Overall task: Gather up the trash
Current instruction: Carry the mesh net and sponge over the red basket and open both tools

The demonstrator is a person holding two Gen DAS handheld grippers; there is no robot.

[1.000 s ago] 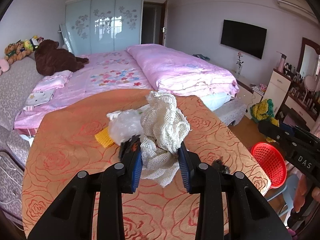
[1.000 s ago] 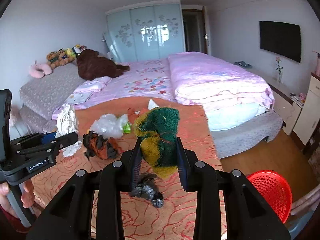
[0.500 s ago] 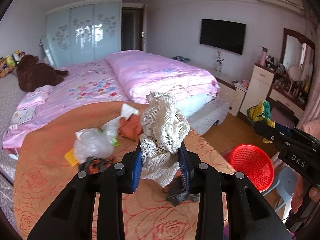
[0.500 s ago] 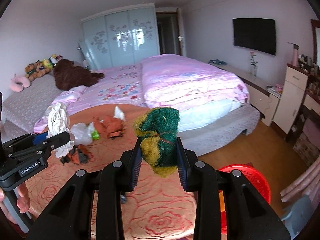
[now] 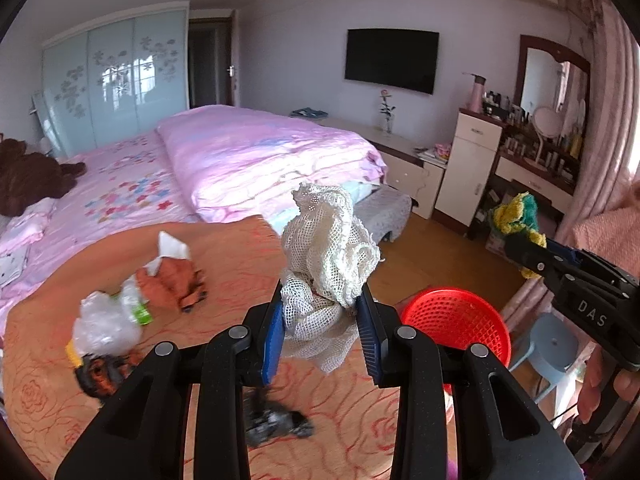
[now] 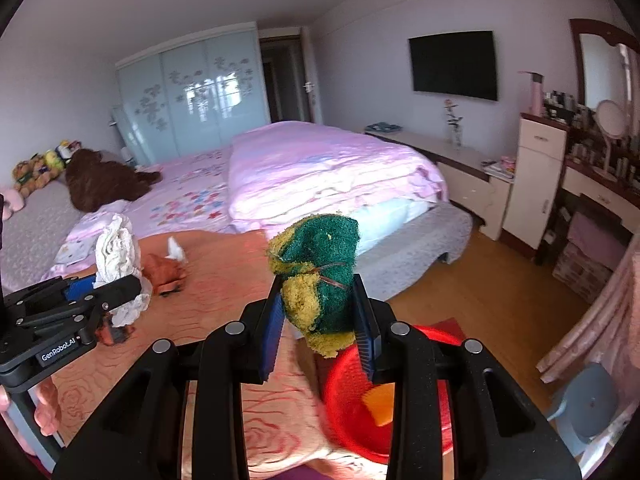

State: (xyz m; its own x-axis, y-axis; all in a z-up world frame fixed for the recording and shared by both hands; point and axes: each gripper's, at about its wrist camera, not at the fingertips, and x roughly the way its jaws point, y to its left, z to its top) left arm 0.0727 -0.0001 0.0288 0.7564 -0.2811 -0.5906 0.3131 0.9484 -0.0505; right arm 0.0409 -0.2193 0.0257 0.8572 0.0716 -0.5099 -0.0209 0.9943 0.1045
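Observation:
My left gripper (image 5: pixel 322 330) is shut on a crumpled white mesh net (image 5: pixel 326 268), held above the orange rose-patterned table (image 5: pixel 224 256). My right gripper (image 6: pixel 320 330) is shut on a green and yellow sponge (image 6: pixel 320 276); it also shows at the right of the left wrist view, sponge (image 5: pixel 516 216) on top. A red mesh basket (image 5: pixel 456 320) stands on the floor past the table's right edge; in the right wrist view the basket (image 6: pixel 348 408) lies just under my fingers with an orange scrap (image 6: pixel 378 404) inside. On the table lie a clear plastic bag (image 5: pixel 104 324), an orange wad (image 5: pixel 172 280) and a dark scrap (image 5: pixel 276 424).
A pink bed (image 5: pixel 240 156) lies beyond the table. A white dresser and a vanity with bottles (image 5: pixel 532 152) line the right wall. A blue-grey stool (image 5: pixel 554 346) stands beside the basket. A hand (image 5: pixel 600 384) grips the right tool.
Both grippers have swung to the right across the table with their loads. The red basket has come much closer and now sits right under the right gripper.

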